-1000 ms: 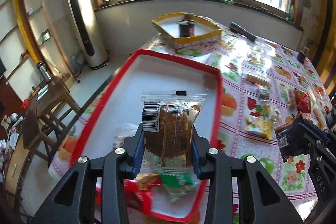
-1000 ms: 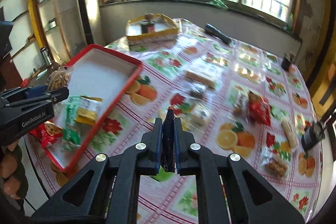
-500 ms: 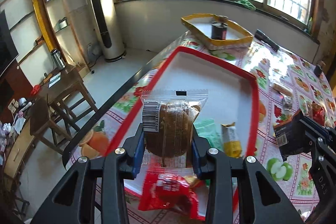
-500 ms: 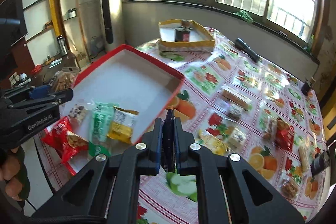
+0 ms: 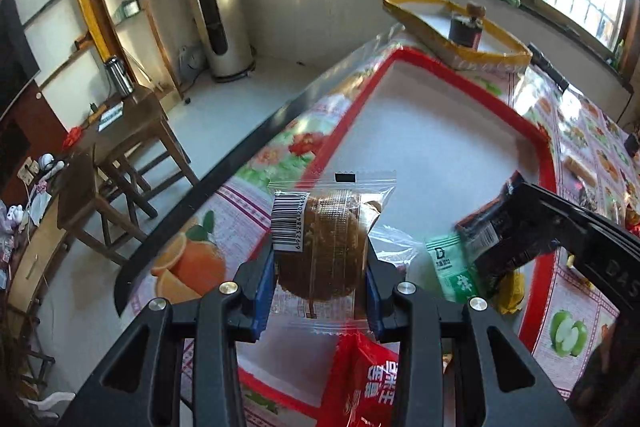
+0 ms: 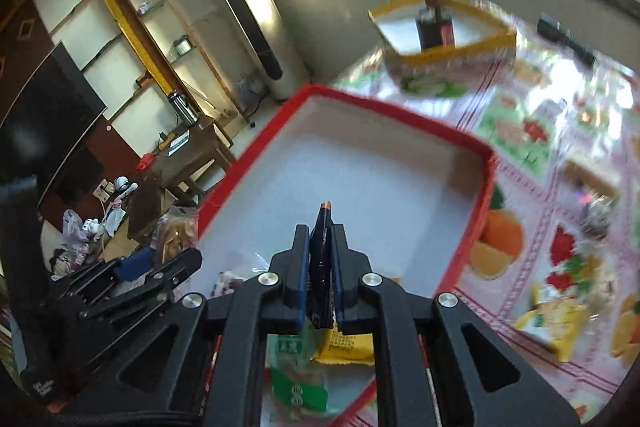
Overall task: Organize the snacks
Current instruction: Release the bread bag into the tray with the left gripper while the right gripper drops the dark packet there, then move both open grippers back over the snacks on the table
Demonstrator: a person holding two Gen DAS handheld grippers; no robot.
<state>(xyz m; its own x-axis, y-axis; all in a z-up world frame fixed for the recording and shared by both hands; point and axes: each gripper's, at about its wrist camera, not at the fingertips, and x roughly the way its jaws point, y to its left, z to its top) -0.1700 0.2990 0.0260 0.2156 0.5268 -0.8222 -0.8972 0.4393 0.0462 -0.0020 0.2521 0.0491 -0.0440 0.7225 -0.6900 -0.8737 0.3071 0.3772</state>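
My left gripper [image 5: 320,267] is shut on a round brown cake in a clear wrapper [image 5: 324,247], held above the near left corner of the red-rimmed white tray [image 5: 440,139]. My right gripper [image 6: 320,267] is shut on a thin dark snack packet [image 6: 321,251] over the tray's near end [image 6: 360,167]; that packet also shows in the left wrist view [image 5: 496,231]. In the tray lie a green packet [image 5: 452,267], a yellow packet [image 6: 344,345] and a red packet [image 5: 368,383]. The left gripper shows at the left of the right wrist view [image 6: 152,267].
A yellow-rimmed box [image 5: 460,31] with a dark can stands beyond the tray. More snacks lie on the fruit-print tablecloth [image 6: 560,187] to the right, among them a yellow packet [image 6: 552,323]. The table edge [image 5: 224,171] runs left of the tray; wooden stools and floor lie below.
Both grippers have moved left and toward the tray's near end. The right gripper with its dark packet now hangs over the tray, close beside the left one. Both grips are unchanged.
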